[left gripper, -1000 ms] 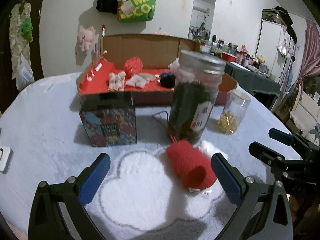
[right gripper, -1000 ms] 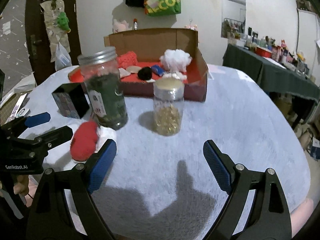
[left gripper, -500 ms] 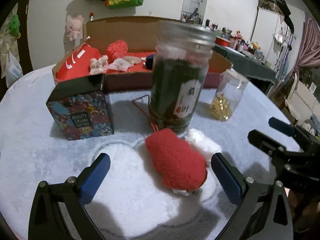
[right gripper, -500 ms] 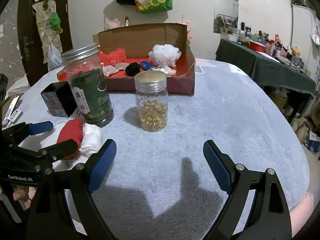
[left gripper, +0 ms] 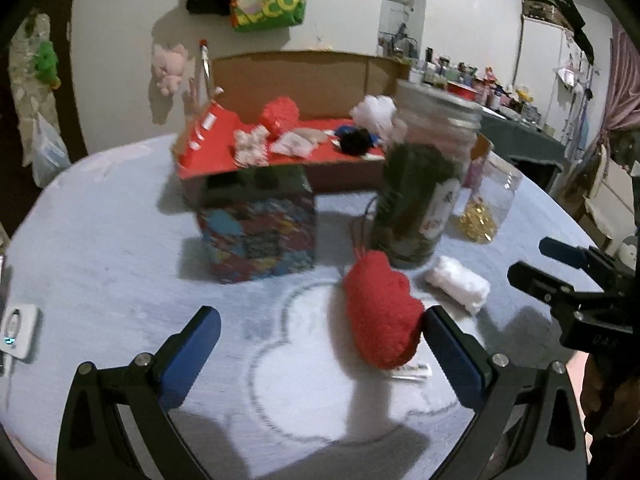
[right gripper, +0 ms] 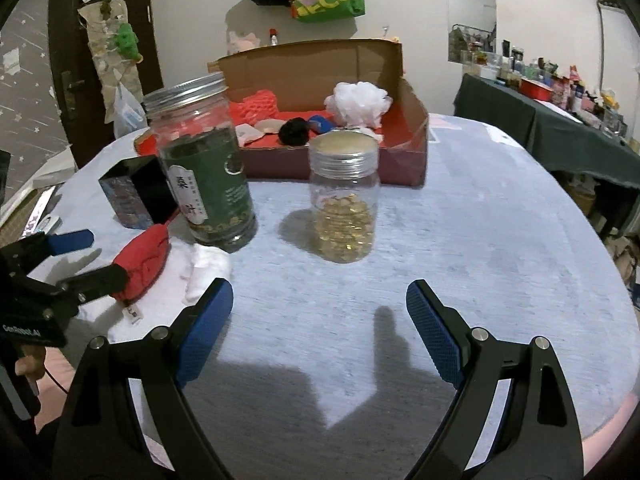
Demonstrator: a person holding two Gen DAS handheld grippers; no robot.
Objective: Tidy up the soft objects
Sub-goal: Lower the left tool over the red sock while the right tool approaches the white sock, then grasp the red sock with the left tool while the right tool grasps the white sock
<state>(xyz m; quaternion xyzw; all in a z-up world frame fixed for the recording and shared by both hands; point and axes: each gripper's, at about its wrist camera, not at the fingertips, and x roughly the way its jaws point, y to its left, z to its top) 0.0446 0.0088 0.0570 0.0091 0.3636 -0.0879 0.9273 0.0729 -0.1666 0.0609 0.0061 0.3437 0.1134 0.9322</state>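
Observation:
A red fuzzy sock (left gripper: 380, 308) lies on the table in front of the tall green jar, with a white soft roll (left gripper: 458, 282) to its right. My left gripper (left gripper: 320, 344) is open, and the sock sits against its right finger. In the right wrist view the sock (right gripper: 142, 260) and the white roll (right gripper: 206, 272) lie at the left. My right gripper (right gripper: 320, 328) is open and empty over bare table. A cardboard box (right gripper: 414, 136) with a red floor holds several soft items at the back.
A tall green-filled jar (right gripper: 204, 172) and a small jar of gold beads (right gripper: 344, 204) stand mid-table. A patterned square box (left gripper: 256, 220) stands left of the tall jar. A small white device (left gripper: 18, 332) lies at the table's left edge.
My left gripper has shifted left and back, so the red sock now lies by its right finger. The white roll is more exposed. My right gripper has barely moved.

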